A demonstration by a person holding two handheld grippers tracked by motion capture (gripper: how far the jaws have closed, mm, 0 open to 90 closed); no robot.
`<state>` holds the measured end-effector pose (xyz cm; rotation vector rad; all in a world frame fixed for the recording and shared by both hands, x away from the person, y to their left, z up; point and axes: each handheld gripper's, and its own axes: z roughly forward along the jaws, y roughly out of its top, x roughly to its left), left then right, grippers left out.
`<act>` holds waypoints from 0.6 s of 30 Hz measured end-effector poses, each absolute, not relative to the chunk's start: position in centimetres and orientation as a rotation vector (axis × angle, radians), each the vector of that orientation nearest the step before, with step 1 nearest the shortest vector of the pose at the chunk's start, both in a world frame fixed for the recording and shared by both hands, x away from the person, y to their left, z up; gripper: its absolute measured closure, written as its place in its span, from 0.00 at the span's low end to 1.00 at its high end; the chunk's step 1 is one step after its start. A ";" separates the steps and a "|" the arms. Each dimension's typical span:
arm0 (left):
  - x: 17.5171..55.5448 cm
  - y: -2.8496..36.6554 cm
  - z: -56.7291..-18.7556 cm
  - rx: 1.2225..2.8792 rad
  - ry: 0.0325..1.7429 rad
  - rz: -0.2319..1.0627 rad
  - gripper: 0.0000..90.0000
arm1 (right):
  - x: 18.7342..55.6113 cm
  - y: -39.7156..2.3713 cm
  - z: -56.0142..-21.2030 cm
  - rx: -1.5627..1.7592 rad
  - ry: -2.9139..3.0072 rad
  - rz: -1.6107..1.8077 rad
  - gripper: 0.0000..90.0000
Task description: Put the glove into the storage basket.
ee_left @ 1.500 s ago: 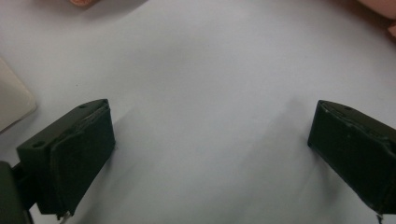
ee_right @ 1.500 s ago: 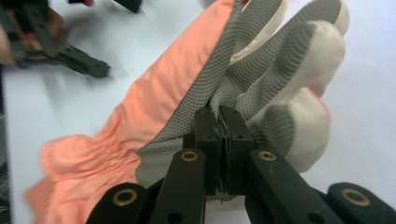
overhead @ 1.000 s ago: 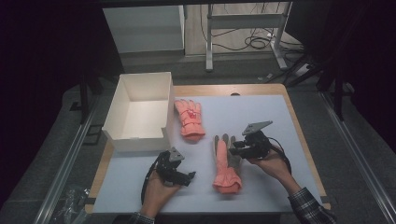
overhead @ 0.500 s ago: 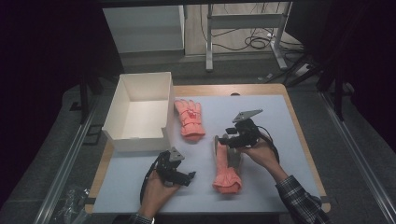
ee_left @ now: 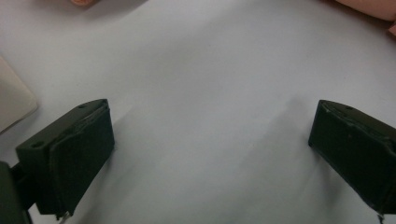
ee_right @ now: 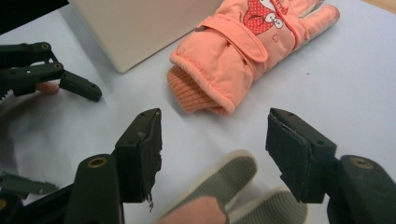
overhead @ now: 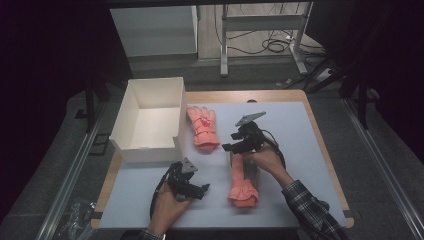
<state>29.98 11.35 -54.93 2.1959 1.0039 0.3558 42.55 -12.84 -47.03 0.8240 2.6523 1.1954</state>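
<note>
The right gripper (ee_right: 215, 154) is seen with its two black jaws spread wide; they have just been opening, and nothing is pressed between them. The pads (ee_right: 152, 154) are flat and rubbery, with a slightly worn edge on the left one. Just below the jaws, the fingertips of the near glove (ee_right: 219, 186) are seen: grey ribbed palm material with an orange edge. In the high view this glove (overhead: 243, 180) is laid lengthwise on the table, its knitted cuff toward the person, and the right gripper (overhead: 234, 148) is held over its finger end.

Farther out, the second glove (ee_right: 247, 42) is laid flat, well apart from the jaws. It is made of padded orange fabric, with a strap across the wrist, a ribbed knitted cuff, and a red dotted picture with small hearts on the back. No readable writing is seen on it.

Beside it a white box (overhead: 150, 117) is placed, open on top, with plain smooth walls.

The left gripper (ee_left: 210, 154) is released too; its jaws are held wide above the bare pale table cover (ee_left: 201, 84), which is smooth and matt. In the high view it is held (overhead: 202, 190) near the table's front edge.
</note>
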 end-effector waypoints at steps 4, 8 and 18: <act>30.0 11.4 -54.9 2.196 1.004 0.355 0.00 | 42.9 -12.2 -47.2 0.830 2.652 1.197 0.40; 30.0 11.3 -54.9 2.196 1.004 0.356 0.00 | 43.5 -11.6 -47.4 0.824 2.656 1.183 0.39; 30.0 11.3 -54.9 2.194 1.006 0.356 0.00 | 45.3 -9.8 -47.5 0.824 2.640 1.166 0.38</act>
